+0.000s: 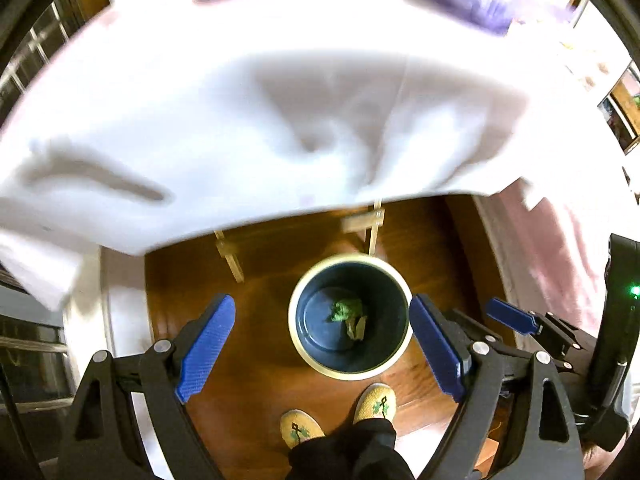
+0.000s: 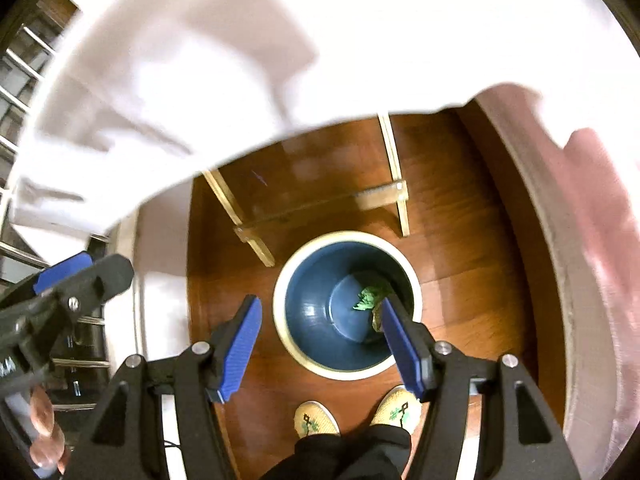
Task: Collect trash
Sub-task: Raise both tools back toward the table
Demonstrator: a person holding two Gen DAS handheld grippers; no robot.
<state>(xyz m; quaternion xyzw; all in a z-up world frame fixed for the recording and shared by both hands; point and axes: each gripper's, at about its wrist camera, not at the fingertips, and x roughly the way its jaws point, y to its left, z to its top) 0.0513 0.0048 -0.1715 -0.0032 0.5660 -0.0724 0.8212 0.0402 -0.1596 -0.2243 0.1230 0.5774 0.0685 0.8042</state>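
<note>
A round bin (image 1: 350, 376), dark blue inside with a cream rim, stands on the wooden floor straight below both grippers. At its bottom lie a crumpled green scrap (image 1: 344, 310) and a brownish scrap (image 1: 356, 326). My left gripper (image 1: 322, 302) hangs well above the bin, open, with nothing between its blue pads. In the right wrist view the same bin (image 2: 348, 236) and green scrap (image 2: 370, 298) show under my right gripper (image 2: 320, 300), also open and empty. Each gripper's blue finger shows at the edge of the other's view.
A white tablecloth (image 1: 280, 120) hangs over the upper half of both views, with a pale wooden table frame (image 2: 320, 208) beneath it. The person's feet in yellow slippers (image 1: 376, 404) stand just in front of the bin. Pink fabric (image 2: 592, 240) lies at the right.
</note>
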